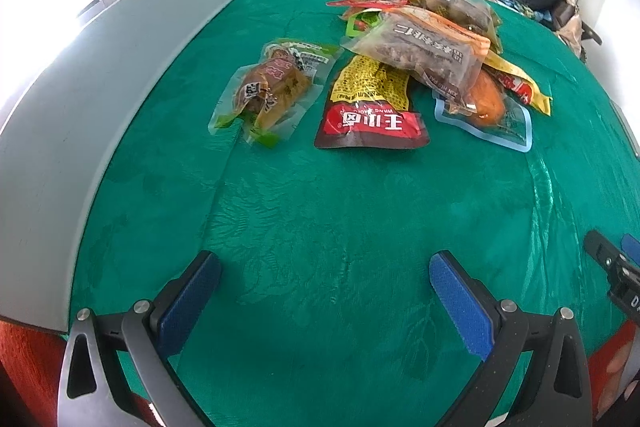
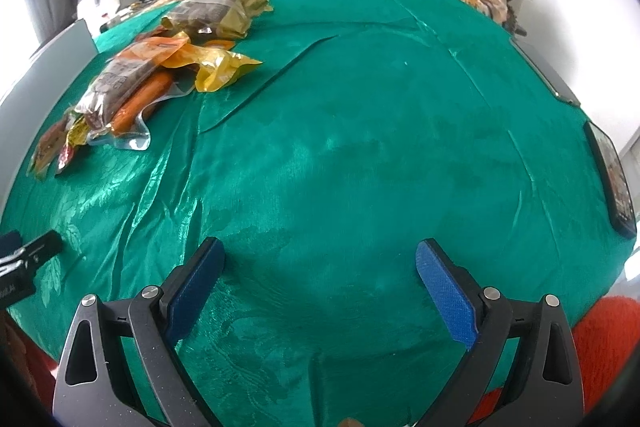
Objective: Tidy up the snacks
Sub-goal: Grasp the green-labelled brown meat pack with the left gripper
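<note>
Both grippers released, snacks untouched on the green cloth.
Left gripper [image 1: 324, 275] and right gripper [image 2: 318, 267] hover with fingers spread, grasping nothing; the snack pile [image 1: 424, 43] lies at one o'clock from the left fingers, a red-and-yellow packet [image 1: 370, 107] at twelve.

On the red-and-yellow snack packet [image 1: 370, 107] you can read "王小卤" upside down, with small Latin letters beside it. The clear nut pouch [image 1: 424, 47] shows "XIN HU PAI"; its larger Chinese characters stay unclear.
</note>
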A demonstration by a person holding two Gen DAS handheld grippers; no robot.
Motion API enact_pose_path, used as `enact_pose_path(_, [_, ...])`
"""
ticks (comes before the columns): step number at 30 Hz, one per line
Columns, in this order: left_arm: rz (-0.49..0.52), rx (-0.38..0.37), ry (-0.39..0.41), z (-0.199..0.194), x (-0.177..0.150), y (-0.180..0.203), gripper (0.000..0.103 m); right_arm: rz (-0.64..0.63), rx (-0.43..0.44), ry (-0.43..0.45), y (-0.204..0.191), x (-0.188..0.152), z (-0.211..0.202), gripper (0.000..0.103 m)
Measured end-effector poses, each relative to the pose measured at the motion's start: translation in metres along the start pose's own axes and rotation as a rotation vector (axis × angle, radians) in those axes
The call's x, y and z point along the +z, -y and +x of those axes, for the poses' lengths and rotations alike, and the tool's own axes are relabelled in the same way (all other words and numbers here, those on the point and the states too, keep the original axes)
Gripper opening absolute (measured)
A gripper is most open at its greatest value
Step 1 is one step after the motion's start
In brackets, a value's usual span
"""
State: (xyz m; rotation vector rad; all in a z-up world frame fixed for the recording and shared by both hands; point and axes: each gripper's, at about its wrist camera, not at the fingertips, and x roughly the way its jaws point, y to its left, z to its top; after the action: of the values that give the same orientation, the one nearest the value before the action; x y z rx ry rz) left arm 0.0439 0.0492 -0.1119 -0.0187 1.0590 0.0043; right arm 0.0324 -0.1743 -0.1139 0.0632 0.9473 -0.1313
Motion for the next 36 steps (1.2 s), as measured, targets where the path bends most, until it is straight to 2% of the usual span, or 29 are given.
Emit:
enact_pose_path(5, [0.020, -0.011, -0.012, 0.001, 0.001, 0.000, 0.103, 0.009, -0.004, -0.043, -0.002, 0.005, 0.002, 0.099])
enact_pose_path(12, [0.085, -0.066, -0.057, 0.002, 0.006, -0.006, 0.103, -0.012, 0.013, 0.002, -0.001, -0.001, -0.001, 0.099])
enact_pose_path(15, [0.034, -0.088, -0.059, -0.001, 0.006, -0.023, 0.103, -0.017, 0.015, 0.021, -0.001, -0.002, -0.001, 0.099])
enact_pose_path(19, [-0.095, -0.138, -0.058, -0.004, 0.016, -0.055, 0.103, -0.021, 0.016, 0.024, -0.002, -0.002, 0.000, 0.099])
enact_pose_path(21, [-0.116, -0.123, -0.033, -0.006, 0.031, -0.065, 0.102, -0.022, 0.016, 0.029, -0.003, -0.002, 0.000, 0.099])
enact_pose_path(24, [-0.068, -0.093, 0.008, -0.008, 0.061, -0.067, 0.097, -0.023, 0.016, 0.032, -0.003, -0.002, 0.000, 0.099])
enact_pose_path(26, [0.008, -0.051, 0.021, -0.002, 0.085, -0.061, 0.097, -0.026, 0.018, 0.033, -0.003, -0.002, 0.000, 0.099])
enact_pose_path(28, [0.095, -0.020, 0.016, 0.012, 0.107, -0.051, 0.097, -0.028, 0.019, 0.034, -0.003, -0.002, 0.000, 0.099])
enact_pose_path(30, [0.159, -0.027, -0.023, 0.030, 0.121, -0.043, 0.096, -0.030, 0.021, 0.033, -0.003, -0.002, 0.000, 0.099])
enact_pose_path(32, [0.204, -0.032, -0.062, 0.044, 0.124, -0.038, 0.080, -0.034, 0.025, 0.034, -0.002, -0.002, -0.001, 0.099])
enact_pose_path(33, [0.226, -0.041, -0.092, 0.052, 0.123, -0.036, 0.049, -0.038, 0.027, 0.034, -0.002, -0.001, -0.001, 0.099])
enact_pose_path(36, [0.168, -0.094, -0.067, 0.044, 0.114, -0.049, 0.041, -0.044, 0.035, 0.032, -0.002, -0.002, -0.001, 0.099])
